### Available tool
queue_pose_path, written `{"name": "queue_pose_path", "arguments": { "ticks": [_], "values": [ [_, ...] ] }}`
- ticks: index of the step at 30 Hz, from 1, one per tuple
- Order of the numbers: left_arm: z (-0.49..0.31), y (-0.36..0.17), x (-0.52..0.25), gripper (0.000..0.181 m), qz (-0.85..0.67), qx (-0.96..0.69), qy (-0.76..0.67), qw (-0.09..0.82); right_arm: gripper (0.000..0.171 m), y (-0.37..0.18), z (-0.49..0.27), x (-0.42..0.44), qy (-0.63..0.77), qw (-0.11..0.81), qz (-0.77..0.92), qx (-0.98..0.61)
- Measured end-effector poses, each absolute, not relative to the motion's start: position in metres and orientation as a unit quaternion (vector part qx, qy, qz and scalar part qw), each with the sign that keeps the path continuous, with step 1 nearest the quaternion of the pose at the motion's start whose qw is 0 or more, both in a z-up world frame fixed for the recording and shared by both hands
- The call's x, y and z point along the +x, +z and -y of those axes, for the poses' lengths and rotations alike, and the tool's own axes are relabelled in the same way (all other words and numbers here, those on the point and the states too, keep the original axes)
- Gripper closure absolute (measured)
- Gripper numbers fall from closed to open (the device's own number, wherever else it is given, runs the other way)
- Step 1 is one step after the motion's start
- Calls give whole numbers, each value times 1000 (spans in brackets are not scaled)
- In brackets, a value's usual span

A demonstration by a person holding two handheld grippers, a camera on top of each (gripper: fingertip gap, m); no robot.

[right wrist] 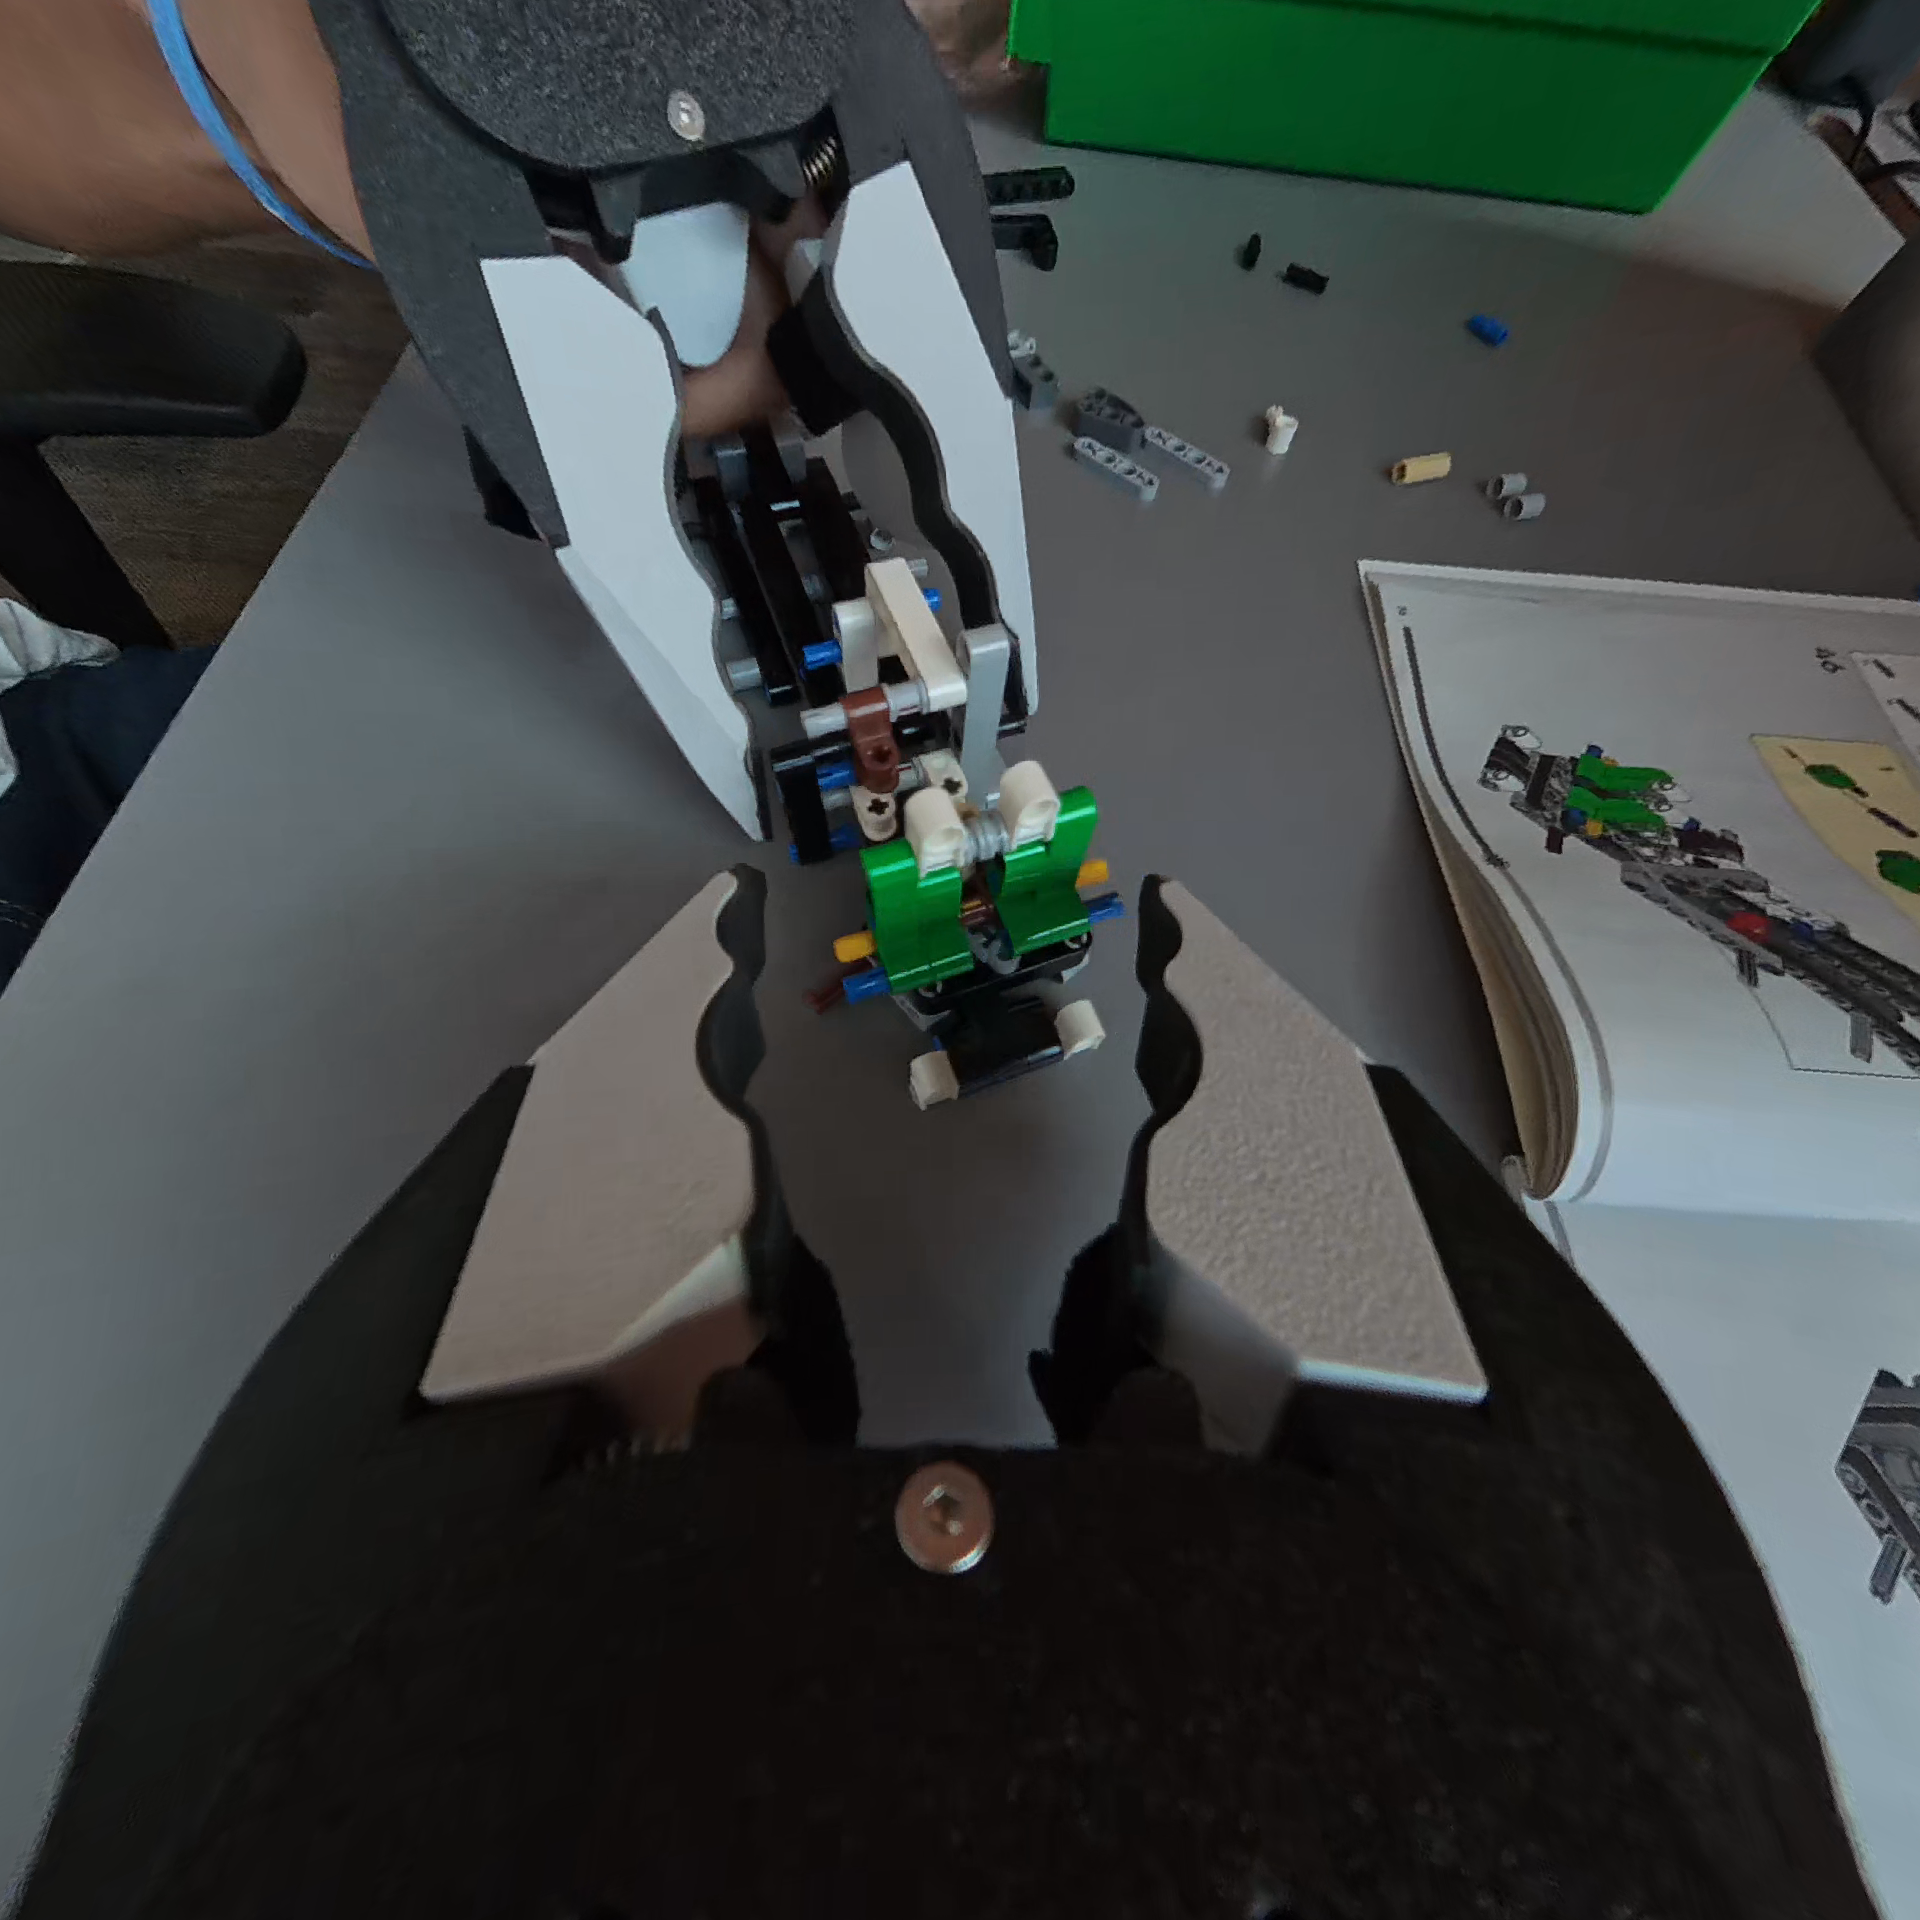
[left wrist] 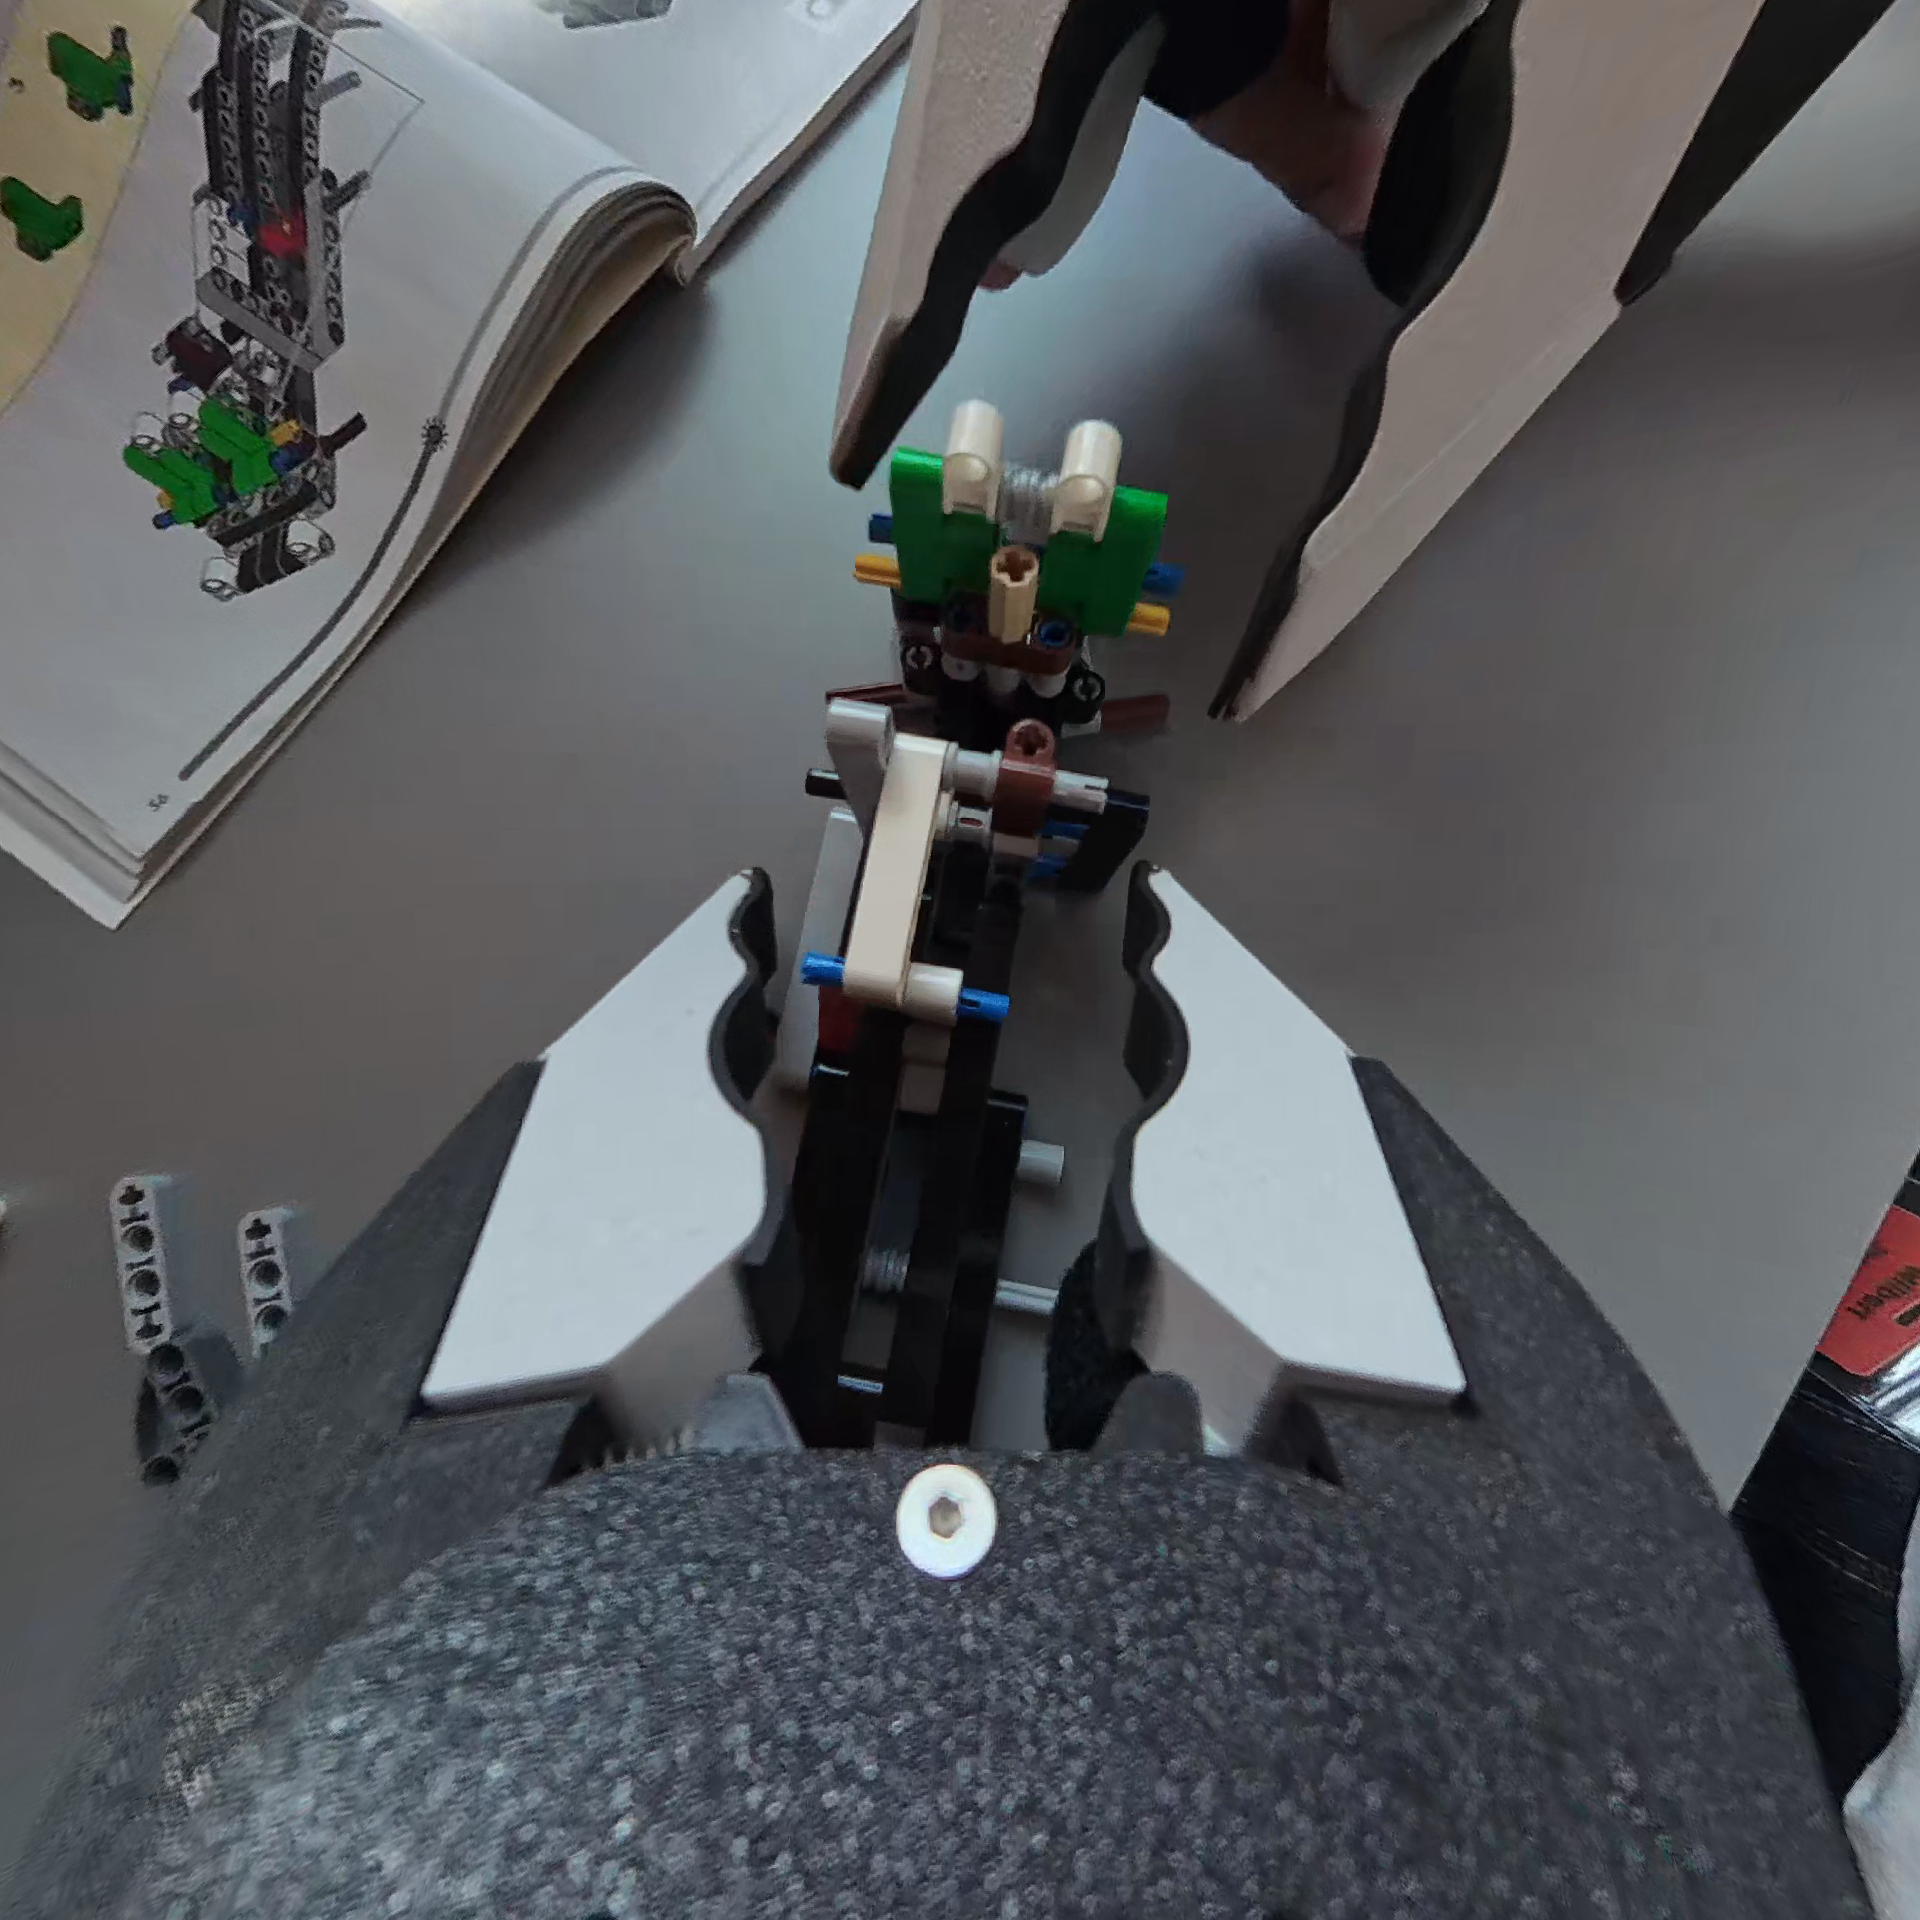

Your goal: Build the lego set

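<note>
Left wrist view: the left gripper straddles the long black rear of the lego model, which lies on the grey table. Its fingers flank the frame closely; whether they press on it I cannot tell. The model's green blocks sit ahead of the fingertips. The right gripper hangs beyond that end, fingers spread wide to either side of it. An open instruction booklet lies ahead to the left; grey beams lie beside the left finger.

Right wrist view: the right gripper is spread, nothing between its fingers, the green end of the model just ahead of the tips. The left gripper reaches in from beyond, around the black frame. The booklet lies to the right; loose pieces and a green box lie farther ahead.
</note>
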State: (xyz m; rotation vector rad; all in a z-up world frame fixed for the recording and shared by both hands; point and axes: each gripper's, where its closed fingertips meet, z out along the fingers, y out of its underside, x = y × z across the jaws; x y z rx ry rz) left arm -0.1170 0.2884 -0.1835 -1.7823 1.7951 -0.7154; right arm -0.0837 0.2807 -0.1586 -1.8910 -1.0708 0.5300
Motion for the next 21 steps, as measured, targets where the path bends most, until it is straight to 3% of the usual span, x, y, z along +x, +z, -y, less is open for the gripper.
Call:
{"name": "queue_pose_path", "arguments": {
  "ticks": [1,8,11,14,21],
  "values": [
    [-288,-184,-117,118,-662,-656,-267,248,100,-163,-282,-83,215,423,433,-766],
    [-283,-184,-118,124,-704,-623,-250,235,85,-188,-276,-93,243,336,464,-783],
    [-281,-180,-115,119,-719,-602,-252,239,87,-189,-280,-94,235,339,463,-785],
    [-285,-181,-114,132,-728,-593,-246,241,88,-190,-282,-94,225,343,460,-787],
    [-281,-182,-112,130,-731,-584,-248,249,95,-187,-286,-92,248,340,432,-798]
  ]
}}
